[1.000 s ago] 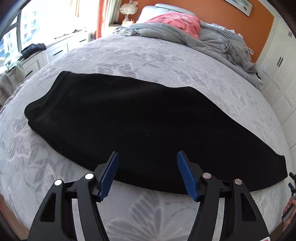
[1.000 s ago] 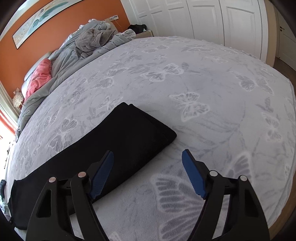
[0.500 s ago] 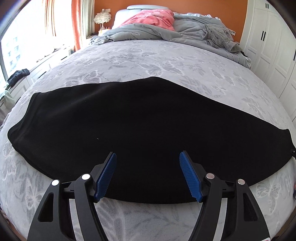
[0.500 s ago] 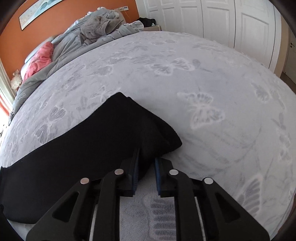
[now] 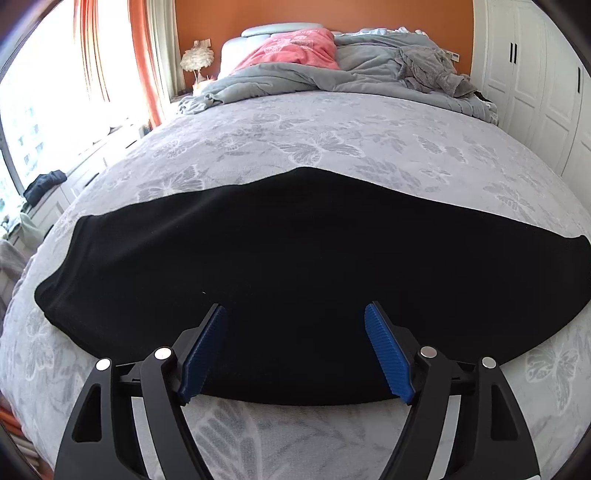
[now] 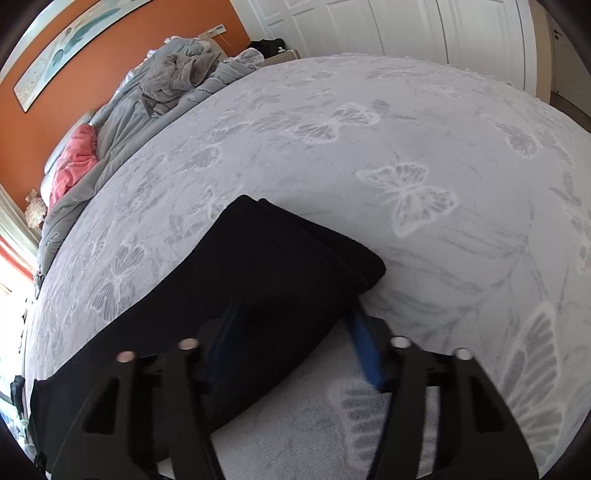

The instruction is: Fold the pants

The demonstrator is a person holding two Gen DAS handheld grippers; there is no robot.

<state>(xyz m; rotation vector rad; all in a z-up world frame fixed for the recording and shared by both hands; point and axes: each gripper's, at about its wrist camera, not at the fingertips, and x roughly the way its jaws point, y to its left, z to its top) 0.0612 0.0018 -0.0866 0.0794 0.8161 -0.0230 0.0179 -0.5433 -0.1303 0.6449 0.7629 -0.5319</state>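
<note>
Grey butterfly-print bedspread (image 5: 314,147) covers bed; black pants (image 5: 295,266) laid flat lengthwise across its near edge. Beyond pants: rumpled grey duvet (image 5: 295,79), pink pillow (image 5: 295,48), orange wall (image 5: 369,14). White wardrobe doors (image 6: 424,26) beyond far side of bedspread. Left gripper (image 5: 295,350) spread wide over pants' near edge. Right gripper (image 6: 291,343) spread, motion-blurred, straddling pants' folded end (image 6: 314,251).

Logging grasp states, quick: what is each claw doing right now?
Left claw: open, over the black pants, holding nothing.
Right claw: open at the pants' end, holding nothing.
</note>
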